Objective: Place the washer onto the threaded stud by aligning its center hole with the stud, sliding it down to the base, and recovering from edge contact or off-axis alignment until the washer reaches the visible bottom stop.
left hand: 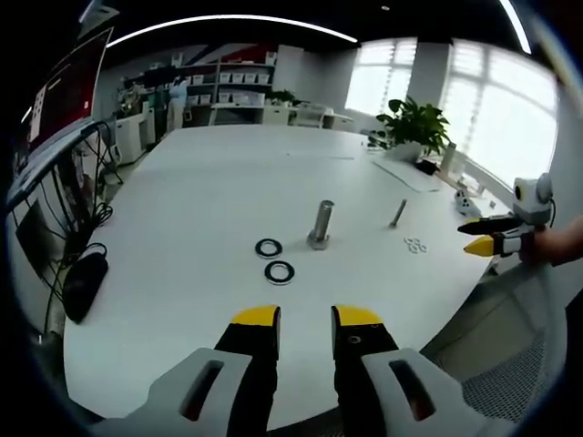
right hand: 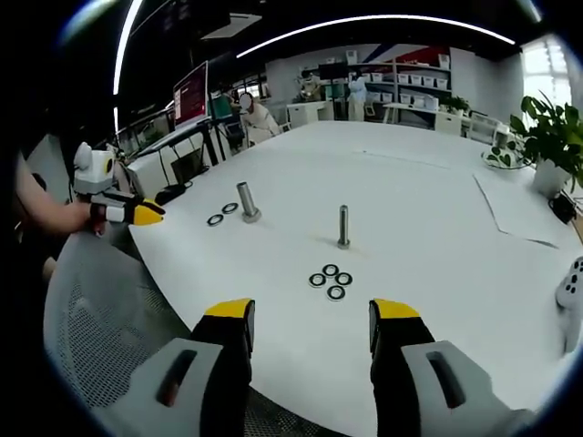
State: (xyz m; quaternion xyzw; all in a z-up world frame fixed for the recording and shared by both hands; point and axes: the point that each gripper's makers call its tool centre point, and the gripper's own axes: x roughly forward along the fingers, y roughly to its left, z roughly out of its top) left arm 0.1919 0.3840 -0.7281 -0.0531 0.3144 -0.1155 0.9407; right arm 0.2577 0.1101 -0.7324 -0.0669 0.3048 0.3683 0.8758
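Both hand-held grippers, left [left hand: 305, 317] and right [right hand: 311, 314], hover spread and empty near the counter [right hand: 437, 246] edge, washers [right hand: 330, 279] lying flat just before the thin stud [right hand: 343, 226], so a pinch risks skidding them.

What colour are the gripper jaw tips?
Yellow tips on black jaws, clearest on the right gripper in the right gripper view.

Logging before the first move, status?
Left gripper and right gripper open, empty. Washers flat on table, stud bare. Nothing in the way.
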